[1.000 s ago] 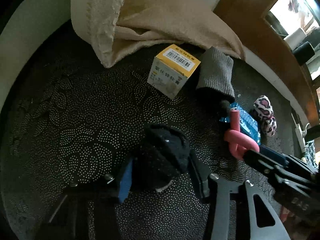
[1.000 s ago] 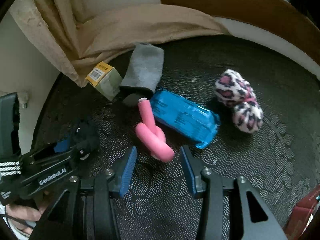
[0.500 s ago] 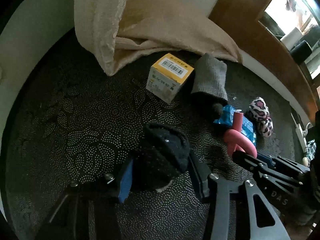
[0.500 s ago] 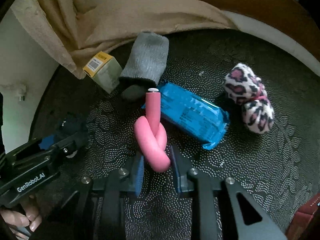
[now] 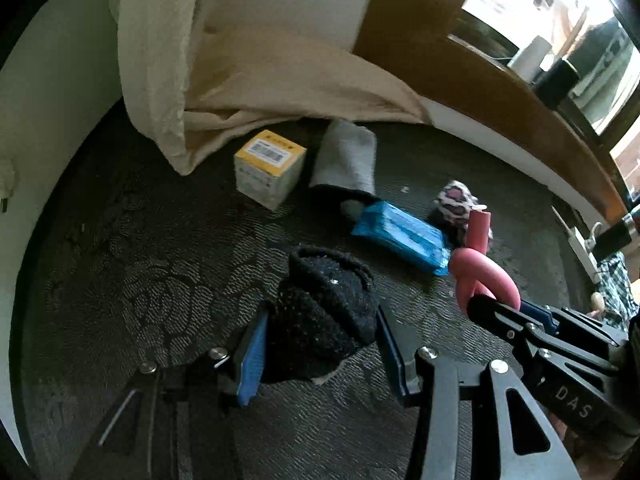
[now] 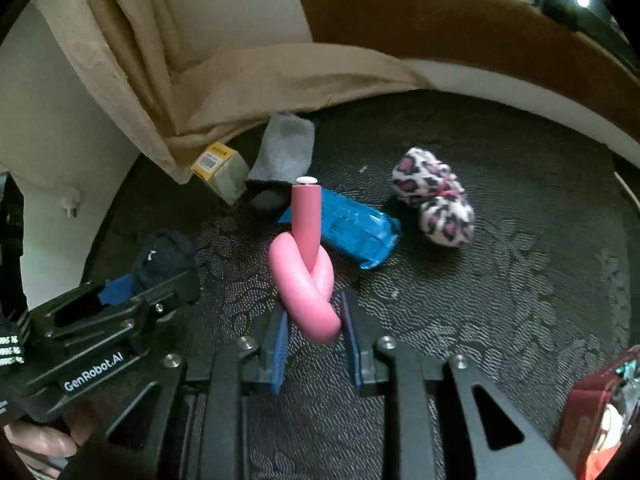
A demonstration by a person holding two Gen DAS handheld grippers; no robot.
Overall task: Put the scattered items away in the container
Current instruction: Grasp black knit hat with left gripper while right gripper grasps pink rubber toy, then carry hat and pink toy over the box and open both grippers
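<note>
My left gripper [image 5: 318, 340] is shut on a black knitted bundle [image 5: 324, 312], lifted off the dark carpet. My right gripper [image 6: 314, 330] is shut on a pink knotted foam roller [image 6: 306, 272], also raised; that roller [image 5: 478, 268] shows in the left wrist view too. On the carpet lie a blue packet [image 6: 352, 230], a leopard-print bundle [image 6: 434, 202], a grey sock [image 6: 286, 150] and a yellow-topped box [image 6: 218, 172]. The same box [image 5: 270, 166] and blue packet [image 5: 400, 236] appear in the left wrist view. No container is in view.
A beige curtain [image 5: 240, 80] drapes onto the carpet behind the box. A wooden frame [image 6: 440, 16] curves along the back. A red package [image 6: 592, 404] sits at the right edge. A hand [image 6: 36, 446] holds the left gripper.
The right gripper closed on the pink roller and lifted it off the carpet. The left gripper rose with the black bundle; floor items look farther away.
</note>
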